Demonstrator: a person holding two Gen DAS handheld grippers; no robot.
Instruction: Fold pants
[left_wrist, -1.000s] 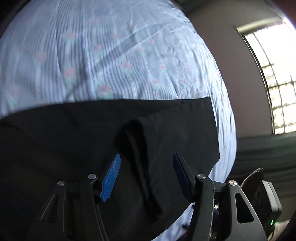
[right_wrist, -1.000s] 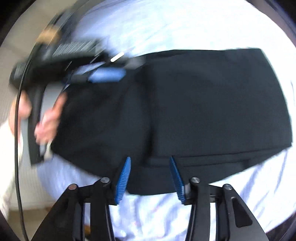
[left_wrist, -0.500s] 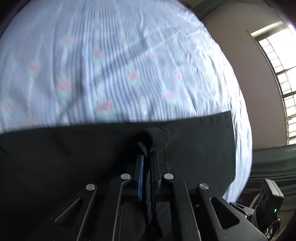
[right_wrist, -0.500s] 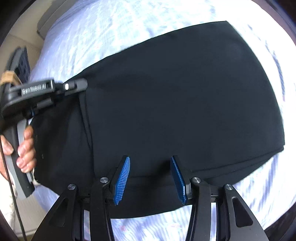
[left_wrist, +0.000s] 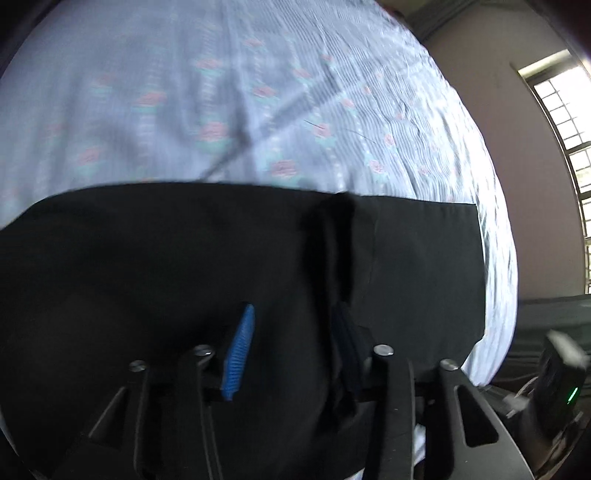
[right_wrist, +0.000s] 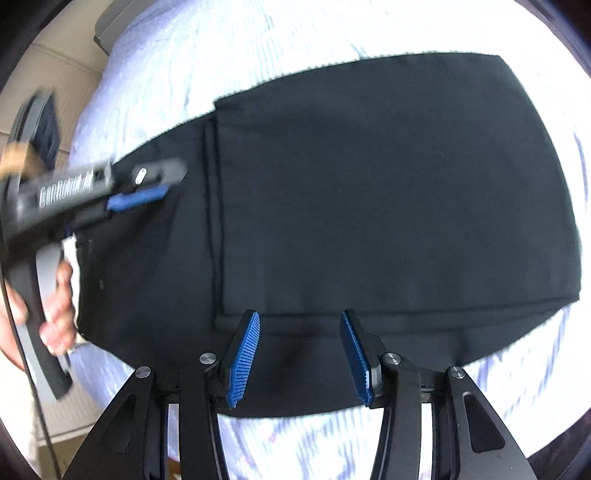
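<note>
- Where the black pants (right_wrist: 388, 192) lie, they are spread flat on a bed, already folded into a broad dark panel with a narrower layer showing along one end.
- Seen from the right wrist camera, the panel's long axis runs across the view from left to right, and a doubled edge runs up the cloth left of centre.
- A raised ridge of bunched cloth (left_wrist: 332, 258) stands up from the pants in the left wrist view, running away from the camera toward the far edge.
- That ridge lies directly ahead of the left gripper (left_wrist: 291, 350), slightly toward its right finger.
- The left gripper's fingers are opening; the ridge sits between them, but the pads do not appear to press on it.
- The right gripper (right_wrist: 301, 354) hovers over the near long edge of the pants, fingers parted and holding nothing, with flat cloth below them.
- Judging by this layout, the left hand is nearer the ridge, while the right is placed for the near edge.
- The bedsheet (left_wrist: 258, 92) under the pants is pale blue, striped, with small pink flowers.
- A person's hand (right_wrist: 55, 306) grips the left gripper's handle at the left of the right wrist view.
- A window (left_wrist: 569, 147) shows at the far right.
</note>
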